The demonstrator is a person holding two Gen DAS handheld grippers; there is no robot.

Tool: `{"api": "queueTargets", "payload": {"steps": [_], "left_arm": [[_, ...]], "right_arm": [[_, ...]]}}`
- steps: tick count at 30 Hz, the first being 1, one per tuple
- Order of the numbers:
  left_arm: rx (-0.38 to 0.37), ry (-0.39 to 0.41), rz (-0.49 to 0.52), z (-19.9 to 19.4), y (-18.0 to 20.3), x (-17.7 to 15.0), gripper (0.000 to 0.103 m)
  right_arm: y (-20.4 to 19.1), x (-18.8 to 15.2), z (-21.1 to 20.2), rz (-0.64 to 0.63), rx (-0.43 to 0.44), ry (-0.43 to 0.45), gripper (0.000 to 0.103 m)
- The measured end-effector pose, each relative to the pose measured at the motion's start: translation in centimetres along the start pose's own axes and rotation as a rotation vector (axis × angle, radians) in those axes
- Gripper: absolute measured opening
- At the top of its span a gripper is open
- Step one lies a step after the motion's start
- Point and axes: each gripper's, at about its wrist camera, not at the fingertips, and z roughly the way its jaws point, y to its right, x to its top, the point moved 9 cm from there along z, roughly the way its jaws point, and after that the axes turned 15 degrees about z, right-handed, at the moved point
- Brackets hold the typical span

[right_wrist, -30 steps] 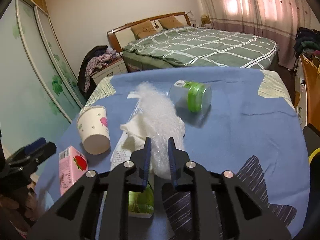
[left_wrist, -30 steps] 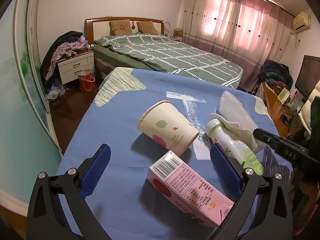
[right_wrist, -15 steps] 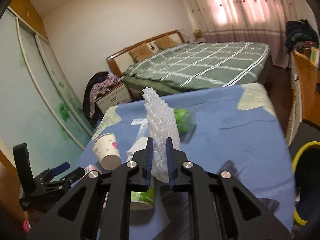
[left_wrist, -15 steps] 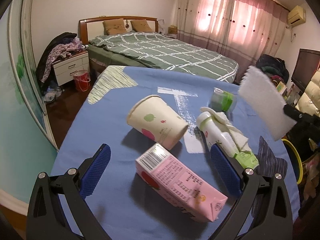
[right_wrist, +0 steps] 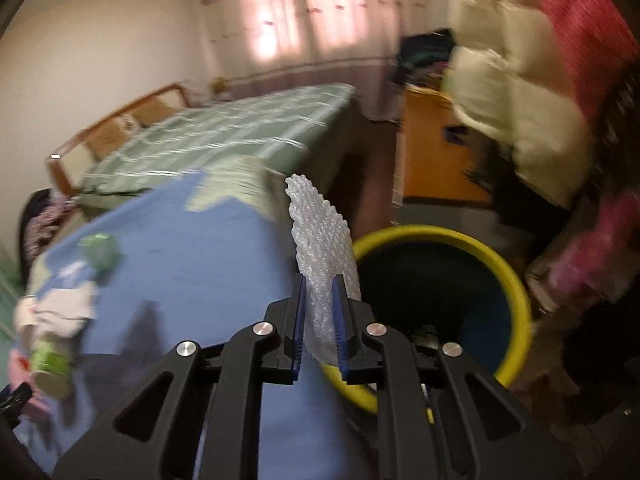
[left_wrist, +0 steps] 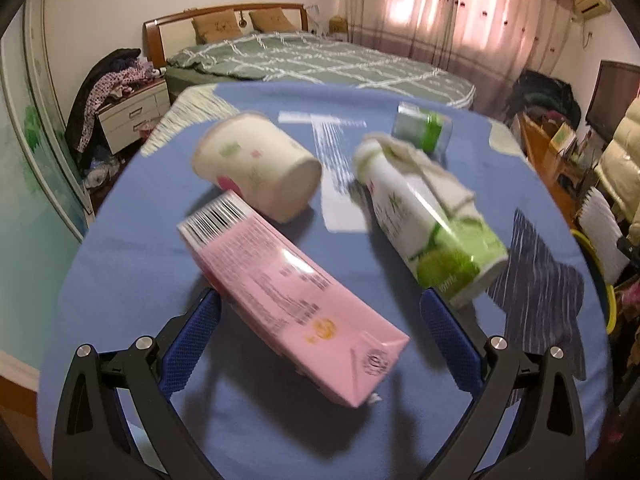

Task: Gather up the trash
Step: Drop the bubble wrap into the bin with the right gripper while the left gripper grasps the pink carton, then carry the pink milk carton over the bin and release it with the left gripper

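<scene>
My left gripper [left_wrist: 320, 328] is open, its jaws on either side of a pink carton [left_wrist: 288, 292] lying on the blue table [left_wrist: 132, 264]. A paper cup [left_wrist: 256, 168] lies on its side beyond it. A green-and-white bottle [left_wrist: 428, 220] with a crumpled tissue [left_wrist: 436, 176] on it lies to the right, and a small green jar [left_wrist: 424, 128] farther back. My right gripper [right_wrist: 320, 320] is shut on a sheet of bubble wrap [right_wrist: 324, 248], held upright by the table's edge beside a yellow-rimmed trash bin [right_wrist: 516, 292]. The bin's rim also shows in the left wrist view [left_wrist: 600, 280].
A white strip of paper [left_wrist: 340, 168] lies flat between cup and bottle. A bed [left_wrist: 312, 60] stands beyond the table, a nightstand [left_wrist: 136, 112] with clothes at left. A wooden cabinet [right_wrist: 432, 148] and a person in a cream jacket [right_wrist: 520, 92] are right of the bin.
My right gripper has carried the bubble wrap off the table rightward to the bin. My left gripper has moved forward, so its jaws now flank the pink carton.
</scene>
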Motion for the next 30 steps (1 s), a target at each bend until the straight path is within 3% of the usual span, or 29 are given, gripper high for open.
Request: {"api": "queueTargets", "payload": {"steps": [6, 15, 20, 25, 27, 30], "left_arm": [[0.049, -0.028, -0.021, 0.9, -0.5, -1.0, 0.098], [0.15, -0.048, -0.071, -1.0, -6.0, -3.1, 0.098], [0.126, -0.059, -0.076, -0.8, -7.0, -3.6, 0.098], [0.103, -0.049, -0.067, -0.1, -6.6, -2.0, 0.098], [0.115, -0.057, -0.063, 0.3, -6.9, -0.9, 0.082], [0.122, -0.078, -0.077, 1.0, -7.8, 0.0, 0.067]], "right_arm": [[3.8, -0.5, 2.5, 0.103, -0.053, -0.071, 0.017], [1.9, -1.2, 1.2, 0.064, -0.031, -0.017, 0.041], [1.0, -1.2, 1.5, 0.052, -0.018, -0.017, 0.042], [1.2, -1.1, 1.7, 0.067, -0.019, -0.02, 0.042], [1.2, -1.2, 1.7, 0.067, -0.019, -0.021, 0.042], [1.2, -1.2, 1.8, 0.066, -0.017, -0.024, 0.042]]}}
